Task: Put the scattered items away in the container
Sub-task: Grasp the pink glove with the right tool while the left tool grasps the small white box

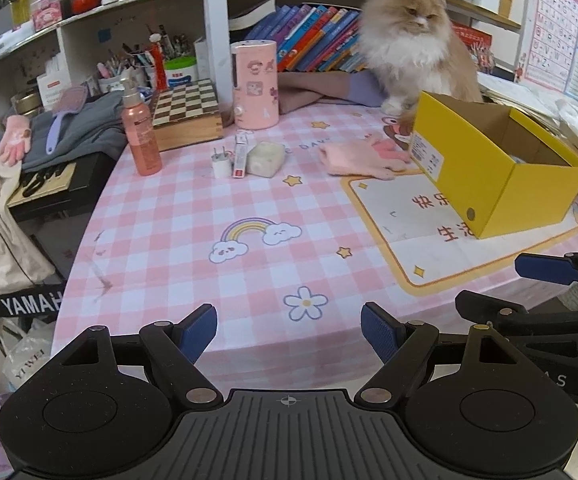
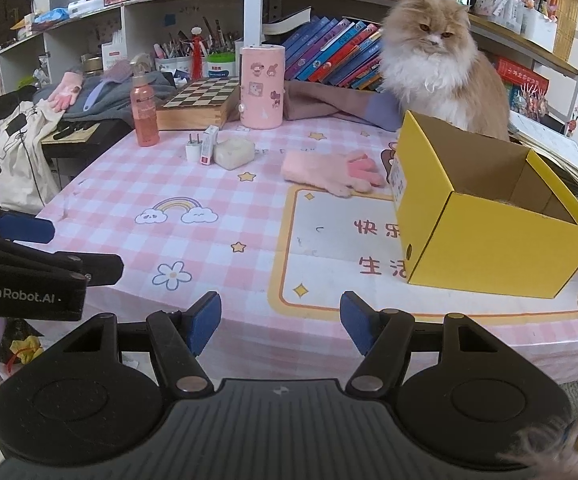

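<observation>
An open yellow cardboard box point(image 1: 501, 184) point(image 2: 489, 236) stands on the right of the pink checked tablecloth point(image 1: 193, 216). A pink glove point(image 1: 363, 158) point(image 2: 329, 170) lies just left of it. Further left sit a white plug adapter point(image 1: 221, 164) point(image 2: 193, 148), a small red-and-white carton point(image 1: 240, 158) point(image 2: 208, 145) and a whitish block point(image 1: 265, 159) point(image 2: 234, 153). My left gripper point(image 1: 289, 330) hangs open over the table's near edge, nothing between its fingers. My right gripper point(image 2: 280, 322) is likewise open and empty at the near edge.
A fluffy cat point(image 1: 413, 40) point(image 2: 437, 68) sits behind the box. A pink spray bottle point(image 1: 141, 136), a chessboard box point(image 1: 187, 114) and a pink canister point(image 1: 255, 84) stand at the back left. Shelves of books rise behind; a keyboard and clothes lie to the left.
</observation>
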The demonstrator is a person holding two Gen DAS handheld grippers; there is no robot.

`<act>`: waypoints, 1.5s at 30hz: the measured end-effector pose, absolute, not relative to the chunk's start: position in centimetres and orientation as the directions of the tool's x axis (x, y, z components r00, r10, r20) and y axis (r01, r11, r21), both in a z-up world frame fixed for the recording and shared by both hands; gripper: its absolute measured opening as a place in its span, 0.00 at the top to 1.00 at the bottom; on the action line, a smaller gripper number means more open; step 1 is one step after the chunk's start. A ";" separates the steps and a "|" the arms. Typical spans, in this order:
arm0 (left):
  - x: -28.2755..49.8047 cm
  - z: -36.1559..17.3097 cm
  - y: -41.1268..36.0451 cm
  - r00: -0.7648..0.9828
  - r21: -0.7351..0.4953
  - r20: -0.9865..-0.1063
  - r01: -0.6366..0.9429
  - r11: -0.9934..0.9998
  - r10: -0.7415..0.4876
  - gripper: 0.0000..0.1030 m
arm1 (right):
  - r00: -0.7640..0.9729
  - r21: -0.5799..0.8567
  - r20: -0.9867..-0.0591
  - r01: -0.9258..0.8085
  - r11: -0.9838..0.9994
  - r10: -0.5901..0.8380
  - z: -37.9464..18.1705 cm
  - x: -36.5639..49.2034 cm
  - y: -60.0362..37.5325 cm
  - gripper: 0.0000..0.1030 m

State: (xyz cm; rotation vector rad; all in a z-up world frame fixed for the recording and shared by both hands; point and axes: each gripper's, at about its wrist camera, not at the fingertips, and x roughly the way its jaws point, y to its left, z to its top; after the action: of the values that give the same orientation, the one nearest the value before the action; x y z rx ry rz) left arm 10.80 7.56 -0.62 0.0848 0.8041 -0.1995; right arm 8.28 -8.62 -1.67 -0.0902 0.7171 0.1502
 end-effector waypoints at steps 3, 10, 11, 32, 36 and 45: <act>11.2 -0.7 8.0 0.681 -0.004 -0.720 0.192 0.981 -0.136 0.21 | 0.740 -0.029 -0.663 -0.173 0.985 0.110 -1.8 9.2 -8.5 0.38; 13.0 -1.2 9.3 0.686 -0.033 -0.718 0.136 0.990 -0.118 0.21 | 0.735 -0.048 -0.667 -0.208 0.977 0.124 -2.1 12.0 -7.7 0.38; 13.4 -1.3 9.4 0.689 -0.034 -0.716 0.132 0.991 -0.116 0.21 | 0.734 -0.048 -0.668 -0.208 0.977 0.123 -2.2 12.5 -7.7 0.38; 27.9 -1.9 8.3 0.724 0.033 -0.688 0.082 0.996 -0.037 0.27 | 0.705 -0.041 -0.699 -0.211 0.977 0.123 -4.4 28.4 -8.3 0.36; 30.5 -2.2 7.9 0.720 0.050 -0.694 0.086 0.995 -0.028 0.33 | 0.692 -0.034 -0.711 -0.211 0.977 0.125 -5.2 30.9 -8.2 0.35; 35.6 -4.1 7.1 0.684 0.070 -0.730 0.102 0.992 -0.019 0.58 | 0.677 -0.051 -0.729 -0.199 0.979 0.099 -6.9 35.8 -8.1 0.33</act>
State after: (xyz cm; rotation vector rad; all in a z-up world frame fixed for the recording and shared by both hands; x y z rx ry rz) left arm 35.55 7.15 -4.10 0.1079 0.8158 -0.0682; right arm 35.79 -8.07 -6.88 -0.1300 0.8105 0.1680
